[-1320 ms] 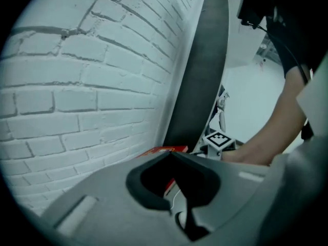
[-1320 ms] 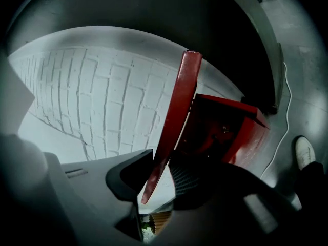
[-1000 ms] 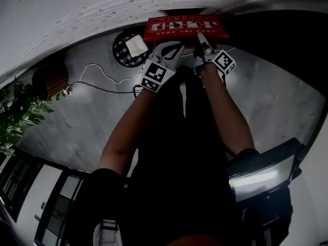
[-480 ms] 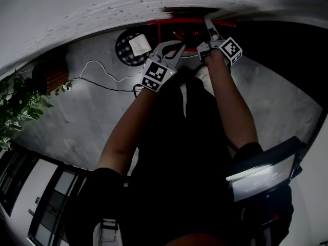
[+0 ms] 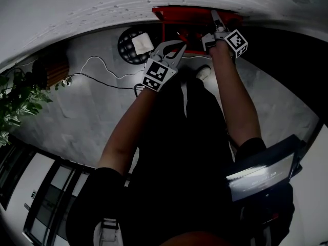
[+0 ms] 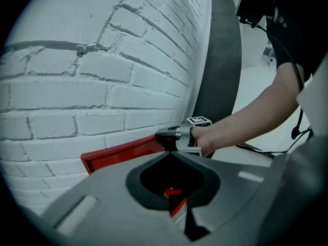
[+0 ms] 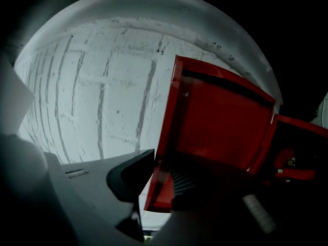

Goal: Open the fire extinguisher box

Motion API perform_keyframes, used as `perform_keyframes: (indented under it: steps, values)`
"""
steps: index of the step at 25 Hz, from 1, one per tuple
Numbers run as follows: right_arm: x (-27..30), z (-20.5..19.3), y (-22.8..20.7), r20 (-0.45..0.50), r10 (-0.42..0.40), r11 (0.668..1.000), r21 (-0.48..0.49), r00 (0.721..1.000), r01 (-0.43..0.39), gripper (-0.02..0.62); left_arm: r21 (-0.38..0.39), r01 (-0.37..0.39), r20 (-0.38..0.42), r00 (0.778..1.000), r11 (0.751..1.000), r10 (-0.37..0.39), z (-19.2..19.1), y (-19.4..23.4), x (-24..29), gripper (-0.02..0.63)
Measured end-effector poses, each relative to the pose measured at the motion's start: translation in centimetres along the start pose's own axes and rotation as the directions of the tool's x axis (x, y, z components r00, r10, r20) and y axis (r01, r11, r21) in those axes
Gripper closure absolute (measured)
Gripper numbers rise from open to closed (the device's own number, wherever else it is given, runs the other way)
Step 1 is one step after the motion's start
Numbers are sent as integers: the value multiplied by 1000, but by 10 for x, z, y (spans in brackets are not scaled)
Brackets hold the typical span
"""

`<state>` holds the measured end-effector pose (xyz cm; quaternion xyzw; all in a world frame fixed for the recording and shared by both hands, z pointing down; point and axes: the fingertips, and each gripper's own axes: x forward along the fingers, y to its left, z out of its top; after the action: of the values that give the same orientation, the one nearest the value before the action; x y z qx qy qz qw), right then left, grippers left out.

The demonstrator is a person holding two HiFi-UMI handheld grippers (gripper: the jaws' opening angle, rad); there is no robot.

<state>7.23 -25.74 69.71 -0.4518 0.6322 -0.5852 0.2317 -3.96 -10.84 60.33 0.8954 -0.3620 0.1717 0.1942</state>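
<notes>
Lid now stands raised, no longer flat, on the fire extinguisher box at the far wall. Right gripper clamps its edge; left gripper stays nearer, closed, empty. Swing steadily back, grip firm.

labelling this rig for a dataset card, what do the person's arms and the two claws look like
The left claw and right claw have pale grey fingers with dark inner pads; each carries a white cube with black square markers. The person wears dark short sleeves, forearms bare.
</notes>
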Motion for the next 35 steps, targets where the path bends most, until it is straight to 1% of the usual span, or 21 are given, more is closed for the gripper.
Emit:
perform_keyframes:
  steps: [7,11,13,14,16,20,23,26,28,29,30,31,32,35]
  values:
    - [10,3,-5,11,2,1000,11,1000,-3,505,-6,-7,0,1000,1000,7,-1,5,1,603]
    - [9,4,-1,0,38,999,-3,999,-38,500,-9,-7,4,1000,1000,7,1,6,0,603]
    - [9,3,4,-23,54,998,-38,998,-55,497,-8,-6,8,1000,1000,7,2,5,-1,603]
    - [8,2,6,-35,56,997,-59,998,-58,485,-7,-6,9,1000,1000,6,2,5,-1,603]
    - [7,2,7,-54,39,993,-112,998,-45,426,-8,-3,14,1000,1000,3,2,4,0,603]
    - [0,1,13,-98,-1,973,-230,995,-21,413,-14,7,36,999,1000,-6,8,2,-3,603]
    - [-18,-2,32,-144,4,947,-318,990,-50,414,-19,11,61,998,1000,-10,18,-8,-17,603]
    - [-49,-9,58,-216,17,897,-428,976,-110,448,-12,15,97,995,1000,-14,36,-19,-35,603]
    - [-73,-17,81,-262,36,850,-500,964,-167,490,-2,17,122,992,1000,-17,49,-28,-50,603]
    - [-85,-21,98,-287,55,820,-534,956,-208,518,4,18,134,991,1000,-19,56,-32,-58,603]
    - [-98,-25,116,-314,76,784,-568,946,-251,546,11,20,148,989,1000,-21,64,-37,-65,603]
    - [-111,-30,135,-342,97,741,-602,935,-297,575,20,22,162,986,1000,-25,72,-42,-71,603]
    - [-124,-34,155,-369,118,694,-634,922,-343,588,29,24,177,984,999,-29,81,-48,-78,603]
    - [-163,-47,208,-436,165,545,-708,885,-450,588,53,33,225,973,998,-44,107,-66,-97,603]
